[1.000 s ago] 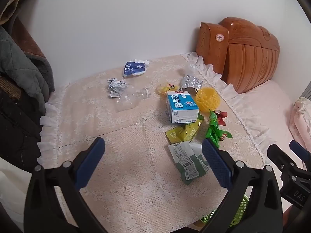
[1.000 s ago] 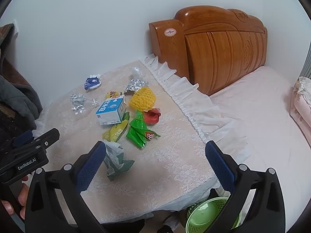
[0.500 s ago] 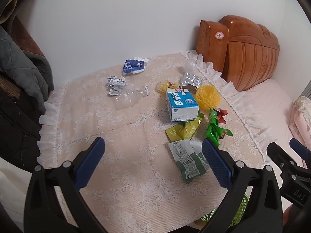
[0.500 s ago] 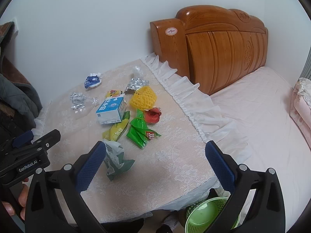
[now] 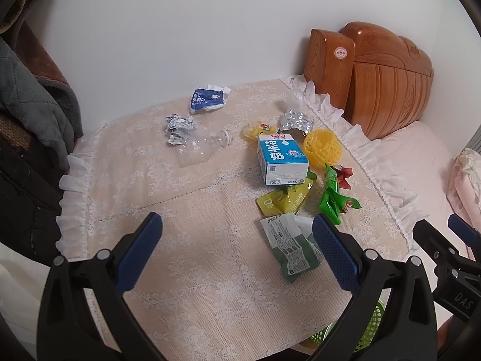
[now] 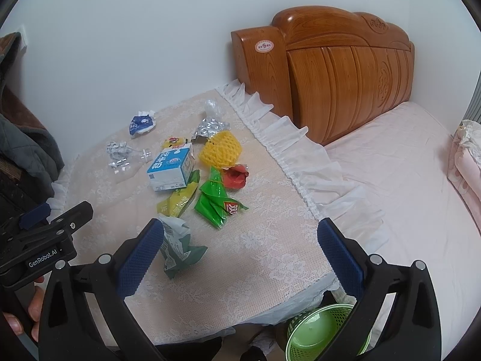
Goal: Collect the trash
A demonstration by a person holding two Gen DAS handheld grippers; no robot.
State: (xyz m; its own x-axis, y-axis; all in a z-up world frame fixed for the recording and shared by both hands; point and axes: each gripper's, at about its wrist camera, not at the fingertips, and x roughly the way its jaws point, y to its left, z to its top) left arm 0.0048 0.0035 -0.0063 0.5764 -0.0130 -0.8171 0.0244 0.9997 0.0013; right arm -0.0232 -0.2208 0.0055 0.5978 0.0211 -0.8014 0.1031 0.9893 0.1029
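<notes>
- Left wrist view: left gripper (image 5: 237,230) wide open, nothing between its blue pads (image 5: 335,252); it hangs above the near part of the lace cloth (image 5: 186,270).
- Trash lies on the cloth. Milk carton (image 5: 281,159) at centre right, on its side. Yellow net (image 5: 323,149) just right of it, foil bag (image 5: 296,121) beyond.
- Clear bottle (image 5: 204,147) left of the carton; crumpled foil (image 5: 179,126) touching its far end; blue wrapper (image 5: 207,99) farthest, by the wall.
- Yellow pouch (image 5: 284,200) near the carton; green wrapper (image 5: 333,198) to its right; grey-green packet (image 5: 290,246) nearest, beside the right pad.
- Right wrist view: right gripper (image 6: 240,234) wide open, empty. The packet (image 6: 177,246) sits just beside its left pad (image 6: 141,260).
- Red wrapper (image 6: 236,176) right of the carton (image 6: 171,170).
- Green basket (image 6: 318,331) below the cloth's near edge.
- Headboard (image 6: 339,69) and bed (image 6: 405,174) on the right.
</notes>
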